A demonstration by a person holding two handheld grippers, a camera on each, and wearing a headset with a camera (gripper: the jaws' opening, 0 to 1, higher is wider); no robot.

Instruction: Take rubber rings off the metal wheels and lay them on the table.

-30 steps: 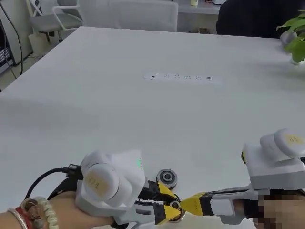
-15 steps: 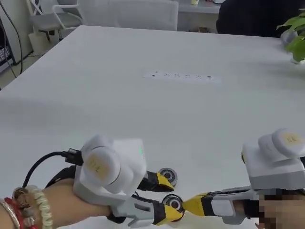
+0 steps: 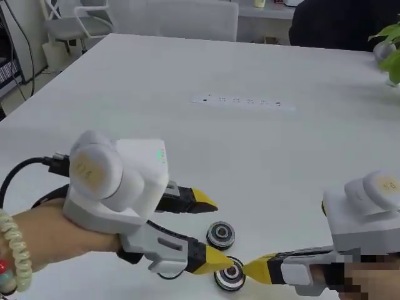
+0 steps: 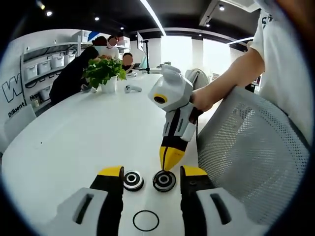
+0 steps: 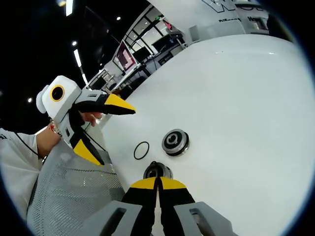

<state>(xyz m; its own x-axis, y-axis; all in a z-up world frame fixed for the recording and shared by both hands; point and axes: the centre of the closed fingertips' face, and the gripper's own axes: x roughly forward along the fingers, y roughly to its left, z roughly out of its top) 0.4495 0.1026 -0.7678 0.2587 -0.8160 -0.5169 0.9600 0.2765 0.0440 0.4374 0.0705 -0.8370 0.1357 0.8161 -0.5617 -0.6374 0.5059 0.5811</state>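
Note:
Two metal wheels lie near the table's front edge. The far wheel (image 3: 220, 234) (image 4: 133, 180) (image 5: 175, 141) still has a dark band round its rim. My right gripper (image 3: 249, 269) (image 5: 158, 183) (image 4: 172, 160) is shut, its tips against the edge of the near wheel (image 3: 230, 275) (image 4: 164, 180) (image 5: 157, 171); I cannot tell whether they pinch anything. My left gripper (image 3: 210, 231) (image 4: 152, 172) (image 5: 117, 136) hovers open just left of both wheels, holding nothing. One loose black rubber ring (image 4: 145, 220) (image 5: 141, 150) lies flat on the table below the left jaws.
The white table (image 3: 187, 137) stretches far ahead, with a flush socket strip (image 3: 242, 100) at its middle. A potted plant (image 3: 389, 50) (image 4: 102, 73) stands at the far right corner. A mesh chair back (image 4: 246, 142) is close behind the front edge.
My left gripper has opened, risen and drawn back left from the near wheel. The right gripper has stayed at that wheel.

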